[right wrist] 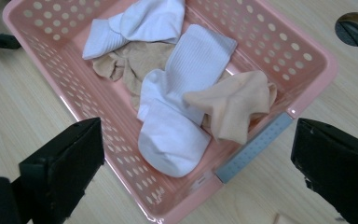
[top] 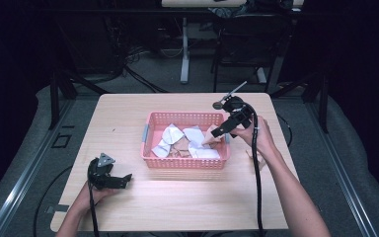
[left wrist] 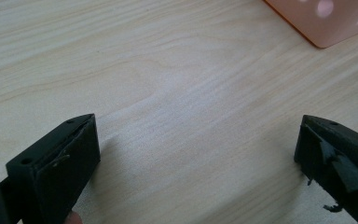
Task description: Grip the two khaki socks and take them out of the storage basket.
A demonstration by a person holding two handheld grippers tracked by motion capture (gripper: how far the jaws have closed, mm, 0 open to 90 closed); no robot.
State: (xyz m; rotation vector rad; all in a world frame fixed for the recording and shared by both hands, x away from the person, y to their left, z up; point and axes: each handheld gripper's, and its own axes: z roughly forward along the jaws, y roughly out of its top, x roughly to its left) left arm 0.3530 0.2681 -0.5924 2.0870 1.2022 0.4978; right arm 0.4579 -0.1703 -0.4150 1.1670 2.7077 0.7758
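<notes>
Right gripper, jaws spread wide, hovers over soft ribbed socks in the perforated pink plastic basket.

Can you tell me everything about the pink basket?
The pink basket is a rectangular plastic tub with rows of small round holes in its walls and a thicker rim. A grey handle strip sits on one short end. It stands upright on the wooden table, near the middle. Inside lie white socks and beige socks, piled loosely. The right gripper hovers open above one end; nothing grips the basket.
</notes>
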